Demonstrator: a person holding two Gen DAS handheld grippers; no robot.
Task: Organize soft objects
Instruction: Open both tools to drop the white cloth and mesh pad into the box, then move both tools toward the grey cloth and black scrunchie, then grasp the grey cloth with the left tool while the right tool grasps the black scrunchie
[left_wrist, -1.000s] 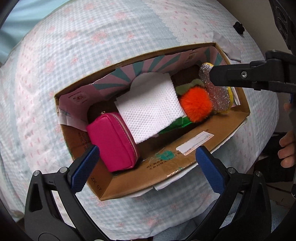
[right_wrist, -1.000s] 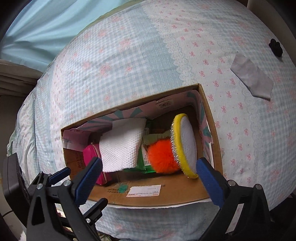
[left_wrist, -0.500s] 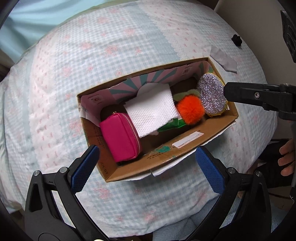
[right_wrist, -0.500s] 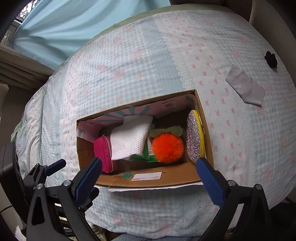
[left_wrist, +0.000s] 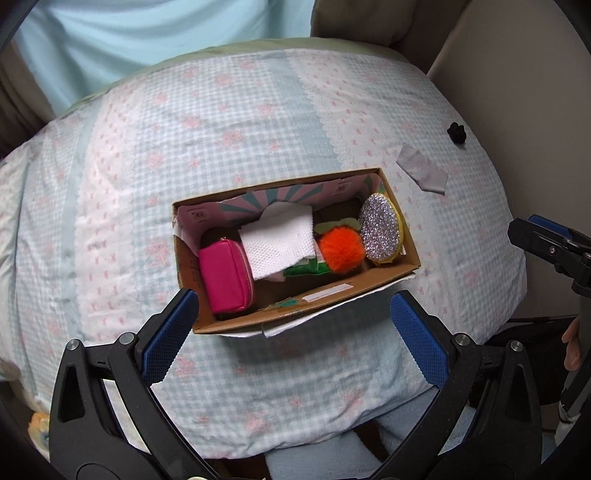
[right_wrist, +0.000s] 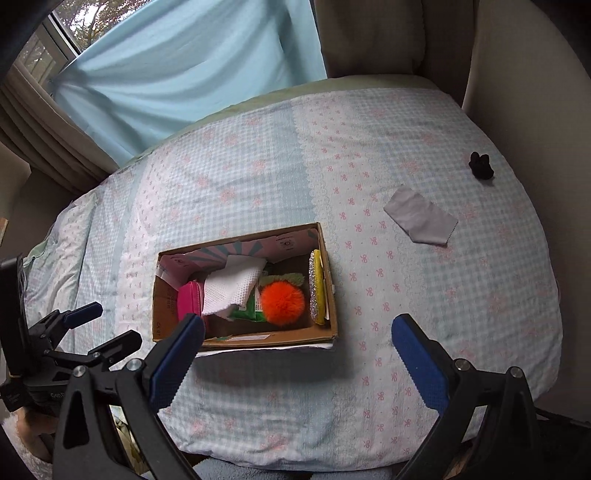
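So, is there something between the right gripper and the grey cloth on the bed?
Nothing visible. The right gripper, jaws open, hangs over bare bedspread; the grey cloth lies flat ahead, with the cardboard box off to the left and a small black object beyond.

We are in a home bedroom: a bed with a bow-print quilt, a curtain and window at eleven o'clock.

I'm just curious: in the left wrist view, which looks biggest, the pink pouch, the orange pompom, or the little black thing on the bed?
Largest to smallest as they look:
1. Pink pouch
2. Orange pompom
3. Black thing, though it lies farther away.
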